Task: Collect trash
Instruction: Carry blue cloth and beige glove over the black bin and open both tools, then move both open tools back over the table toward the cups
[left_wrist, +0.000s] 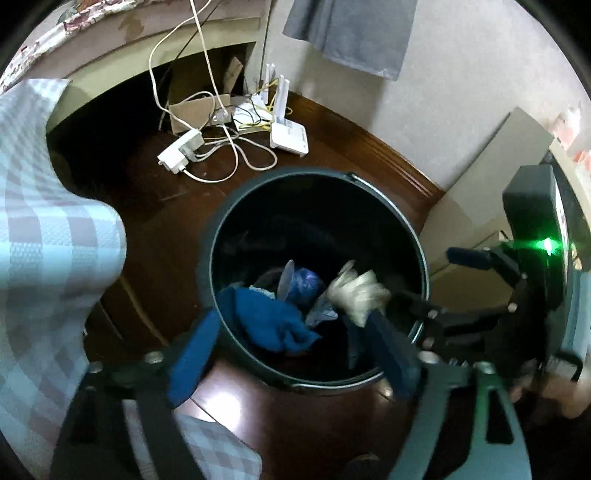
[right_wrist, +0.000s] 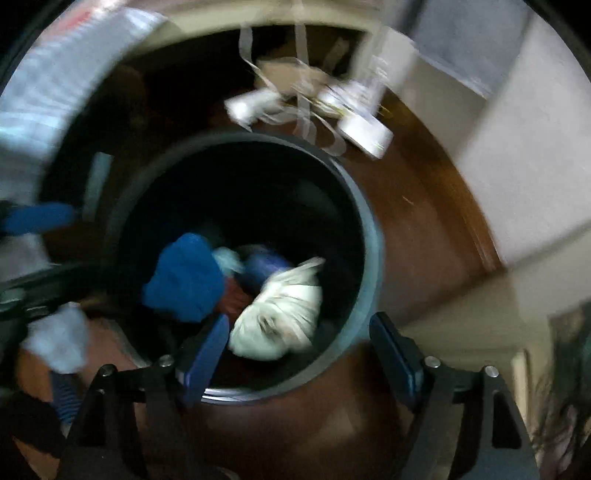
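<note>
Trash is going in, folks: both claws hang over the dark round bin (left_wrist: 417, 236), which fills the centre of the left wrist view and sits centre-left in the right one. The left gripper (left_wrist: 291, 354) has its blue pads spread wide across the near rim, nothing pinched, and a blue cloth (left_wrist: 273, 321) lies loose between them, apparently just inside the mouth. The right gripper (right_wrist: 303, 358) is spread too, and the white crumpled bag (right_wrist: 280, 310) sits in front of its fingers without either pad pressing on it; motion blur makes it hard to say whether the bag is falling or has already settled. Under them, lower in the bin, lies a bluish-purple piece (left_wrist: 304, 282) with some clear plastic. As for progress, I'd call these two pieces delivered; whether more rubbish waits elsewhere these views cannot say. The white bag's long axis runs from lower left to upper right in the right wrist view, pointed tail toward the far rim. The blue cloth is a bunched lump, stretched from upper left to lower right in the left view.
</note>
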